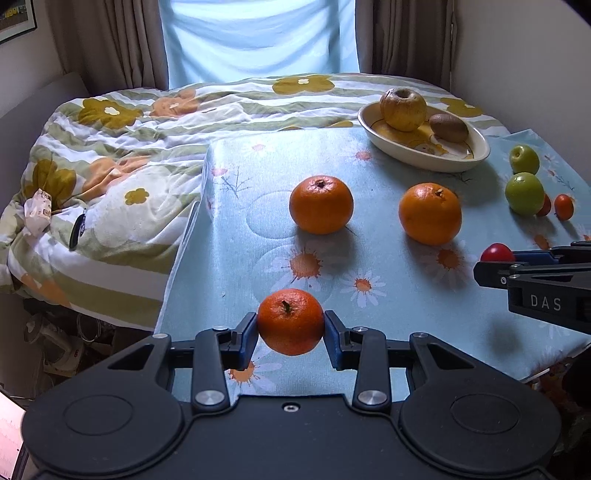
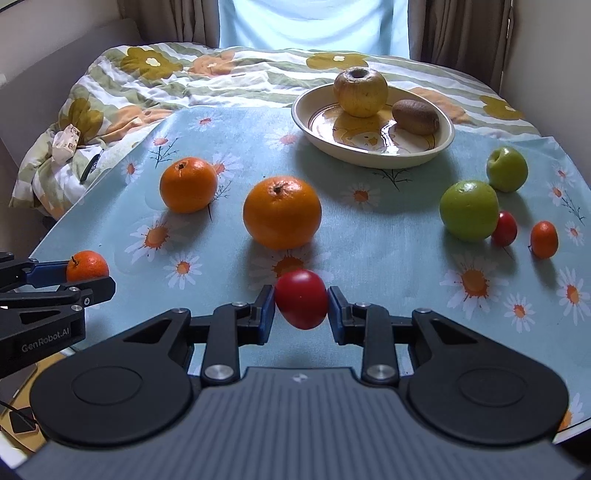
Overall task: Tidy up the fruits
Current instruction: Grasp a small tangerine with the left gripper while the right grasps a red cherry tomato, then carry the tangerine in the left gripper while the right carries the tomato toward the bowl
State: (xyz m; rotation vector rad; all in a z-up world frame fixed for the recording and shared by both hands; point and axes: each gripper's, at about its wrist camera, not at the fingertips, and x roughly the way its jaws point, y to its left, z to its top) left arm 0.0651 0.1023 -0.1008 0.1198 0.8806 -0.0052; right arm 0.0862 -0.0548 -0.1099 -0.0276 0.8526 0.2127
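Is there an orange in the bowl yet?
No, the bowl holds only a yellow apple and a kiwi.

Ahead of me a pale blue curtain (image 1: 258, 37) glows with daylight, flanked by brown drapes (image 1: 107, 40). Plain light walls (image 1: 517, 55) close in on both sides, a framed picture (image 1: 16, 18) hanging at the far left. A rumpled quilt (image 1: 122, 147) with mustard and orange flowers covers the bed (image 2: 258, 66) beyond the bench.
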